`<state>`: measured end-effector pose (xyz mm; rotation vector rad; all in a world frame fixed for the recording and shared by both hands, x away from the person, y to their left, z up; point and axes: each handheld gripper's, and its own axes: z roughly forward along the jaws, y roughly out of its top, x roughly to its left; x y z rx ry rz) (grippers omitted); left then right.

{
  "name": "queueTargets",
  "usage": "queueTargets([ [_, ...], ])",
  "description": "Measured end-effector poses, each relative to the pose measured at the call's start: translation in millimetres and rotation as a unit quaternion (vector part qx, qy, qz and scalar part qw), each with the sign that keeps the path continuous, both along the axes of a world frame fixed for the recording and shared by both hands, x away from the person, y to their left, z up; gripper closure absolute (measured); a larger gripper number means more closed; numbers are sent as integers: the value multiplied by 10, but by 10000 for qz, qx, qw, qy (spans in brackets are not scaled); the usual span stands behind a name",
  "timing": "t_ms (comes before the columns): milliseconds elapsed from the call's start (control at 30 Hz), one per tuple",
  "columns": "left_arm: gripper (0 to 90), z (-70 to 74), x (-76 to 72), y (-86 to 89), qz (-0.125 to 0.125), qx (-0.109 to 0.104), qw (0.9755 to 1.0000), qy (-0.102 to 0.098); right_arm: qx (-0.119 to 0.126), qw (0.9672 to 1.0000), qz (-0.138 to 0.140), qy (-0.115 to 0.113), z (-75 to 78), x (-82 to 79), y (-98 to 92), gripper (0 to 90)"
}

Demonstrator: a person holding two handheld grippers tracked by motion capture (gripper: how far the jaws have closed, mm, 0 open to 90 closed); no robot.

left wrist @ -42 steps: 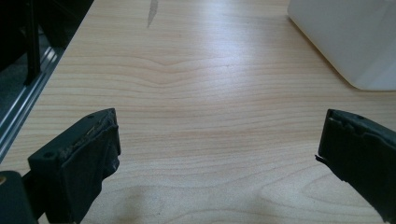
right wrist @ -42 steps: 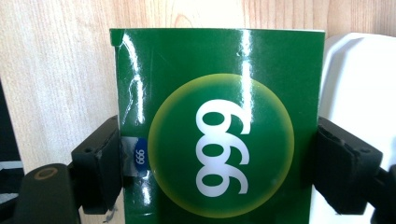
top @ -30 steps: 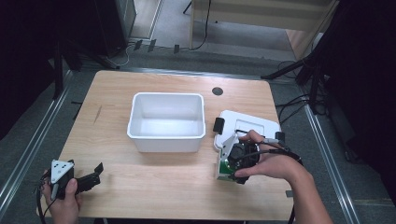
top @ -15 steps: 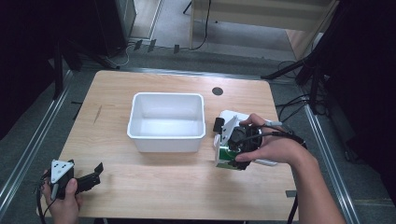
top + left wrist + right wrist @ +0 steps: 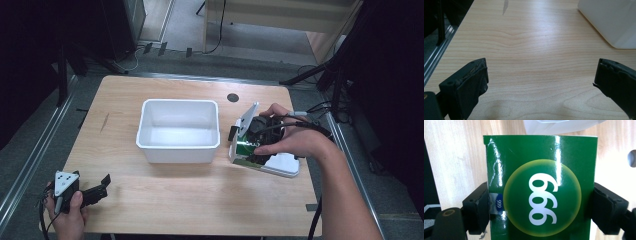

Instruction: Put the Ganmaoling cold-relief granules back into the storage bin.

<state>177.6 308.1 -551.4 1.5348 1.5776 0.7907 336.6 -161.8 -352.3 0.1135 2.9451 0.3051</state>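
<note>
Right gripper view shows the right gripper (image 5: 541,207) clamped on a green box (image 5: 541,190), one black jaw pressed against each side, the box's white "999" in a yellow-green circle facing the camera. From the high view, that gripper (image 5: 250,147) holds the box (image 5: 245,150) above the wooden table (image 5: 165,200), just right of the white bin (image 5: 178,131) and over a white tray (image 5: 282,165). The left gripper (image 5: 100,187) rests near the table's front left corner; its jaws stand wide apart with bare wood between them.
</note>
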Motion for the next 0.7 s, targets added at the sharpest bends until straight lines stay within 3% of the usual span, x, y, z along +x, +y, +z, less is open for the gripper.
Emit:
queueTargets([
  [700, 0, 2, 1, 8, -22, -11, 10000, 11, -9, 10000, -14, -43, 409, 277, 206, 163],
])
